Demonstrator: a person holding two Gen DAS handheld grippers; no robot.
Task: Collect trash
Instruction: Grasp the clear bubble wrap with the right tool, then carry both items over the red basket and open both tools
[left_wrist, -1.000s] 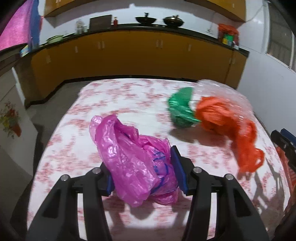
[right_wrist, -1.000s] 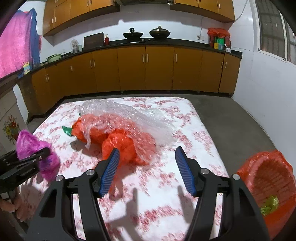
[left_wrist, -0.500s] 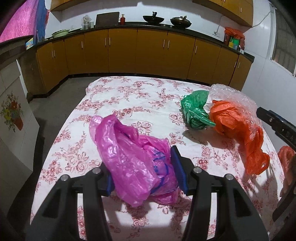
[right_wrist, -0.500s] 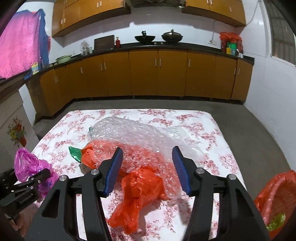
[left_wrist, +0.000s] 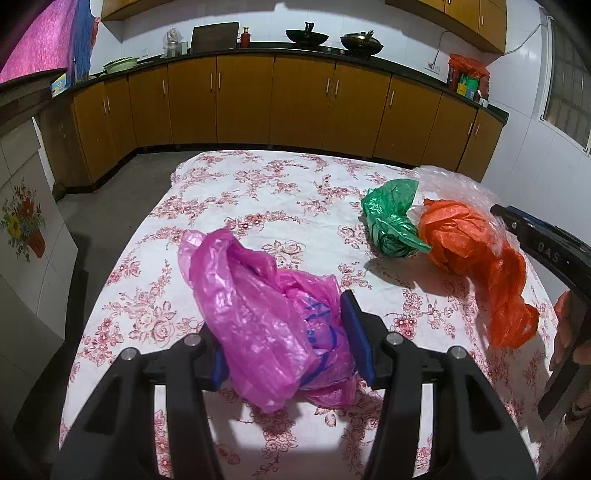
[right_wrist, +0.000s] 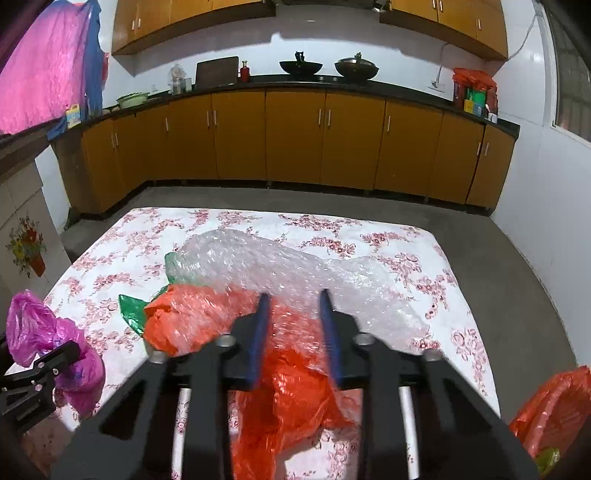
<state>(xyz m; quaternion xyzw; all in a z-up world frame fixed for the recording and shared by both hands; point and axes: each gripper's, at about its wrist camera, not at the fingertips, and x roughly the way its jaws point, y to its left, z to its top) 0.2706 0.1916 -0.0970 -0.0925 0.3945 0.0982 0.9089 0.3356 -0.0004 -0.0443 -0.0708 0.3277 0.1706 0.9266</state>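
Since a second ago the right tongs (right_wrist: 293, 317) have come over the orange bag (right_wrist: 288, 391) and narrowed. Left wrist view: the left tongs (left_wrist: 284, 339) grip the pink bag (left_wrist: 266, 325) on the bench (left_wrist: 258, 206); a green bag (left_wrist: 391, 225) touches the orange one. Right wrist view: the right tongs are closing, their pads (right_wrist: 258, 332) pressing on orange bag and bubble wrap (right_wrist: 295, 266). An orange bin (right_wrist: 554, 410) stands beside the bench.

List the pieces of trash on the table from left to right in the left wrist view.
pink bag, held between the left gripper's pads → green bag → orange bag. The clear bubble wrap lies over and behind the orange bag, so it is left unranked.
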